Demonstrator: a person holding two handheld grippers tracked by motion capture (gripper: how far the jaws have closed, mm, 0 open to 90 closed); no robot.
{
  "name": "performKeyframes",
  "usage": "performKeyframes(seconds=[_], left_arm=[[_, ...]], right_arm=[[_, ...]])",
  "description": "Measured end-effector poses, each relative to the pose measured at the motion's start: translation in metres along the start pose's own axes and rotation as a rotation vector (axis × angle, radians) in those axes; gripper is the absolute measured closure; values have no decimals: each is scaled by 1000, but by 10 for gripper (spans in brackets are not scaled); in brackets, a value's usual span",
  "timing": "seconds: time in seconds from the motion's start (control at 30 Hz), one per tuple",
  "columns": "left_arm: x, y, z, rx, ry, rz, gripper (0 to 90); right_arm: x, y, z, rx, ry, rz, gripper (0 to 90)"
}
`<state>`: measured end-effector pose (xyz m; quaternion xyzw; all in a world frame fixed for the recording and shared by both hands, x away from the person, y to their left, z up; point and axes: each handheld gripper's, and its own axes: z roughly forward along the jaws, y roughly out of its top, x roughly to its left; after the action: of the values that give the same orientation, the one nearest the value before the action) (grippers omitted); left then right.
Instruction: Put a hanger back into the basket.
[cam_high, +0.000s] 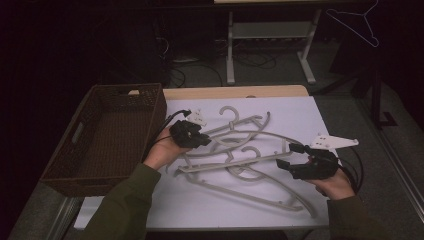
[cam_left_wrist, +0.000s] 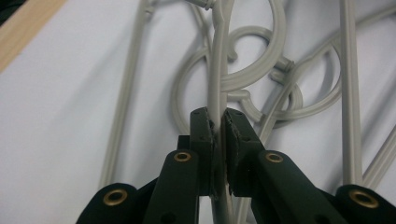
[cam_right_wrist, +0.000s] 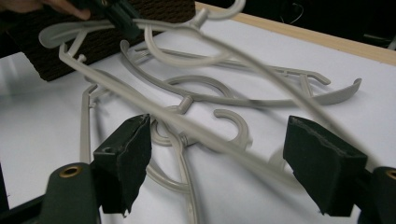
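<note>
Several pale grey plastic hangers (cam_high: 240, 150) lie tangled on the white sheet (cam_high: 300, 115) at the table's middle. My left gripper (cam_high: 202, 140) is at the pile's left end, shut on the thin arm of one hanger (cam_left_wrist: 215, 70); in the left gripper view the arm runs straight up from between the closed jaws (cam_left_wrist: 217, 116). At the pile's right end my right gripper (cam_high: 286, 156) stands open. In the right gripper view a long hanger bar (cam_right_wrist: 196, 133) slants across the wide gap between its jaws (cam_right_wrist: 219, 128), touching neither pad. The left gripper (cam_right_wrist: 119, 16) shows far off there.
A dark woven basket (cam_high: 156, 117) stands at the table's left, close beside the left hand. The table's wooden edge (cam_high: 235, 92) runs along the back. One more hanger (cam_high: 357, 25) hangs off the table at the upper right. Bare sheet lies at the front.
</note>
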<state>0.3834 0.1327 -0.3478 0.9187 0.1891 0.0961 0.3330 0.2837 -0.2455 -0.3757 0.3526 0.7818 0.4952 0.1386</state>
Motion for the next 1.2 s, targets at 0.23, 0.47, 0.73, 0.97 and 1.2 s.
performKeyframes(seconds=[0.23, 0.47, 0.73, 0.97, 1.2], left_arm=[[8, 9, -30, -6, 59, -38, 826], [20, 8, -64, -31, 96, -76, 827], [34, -10, -103, -30, 154, -112, 827], [51, -30, -137, -53, 208, -145, 827], [70, -59, -176, -78, 292, -193, 827]], right_arm=[[3, -7, -8, -6, -16, 7, 228], [2, -16, -6, 19, -28, 20, 213], [-2, -21, 1, 27, -62, 42, 159], [-1, -20, 2, 10, -104, 37, 78], [-2, -23, 4, 14, -155, 32, 11]])
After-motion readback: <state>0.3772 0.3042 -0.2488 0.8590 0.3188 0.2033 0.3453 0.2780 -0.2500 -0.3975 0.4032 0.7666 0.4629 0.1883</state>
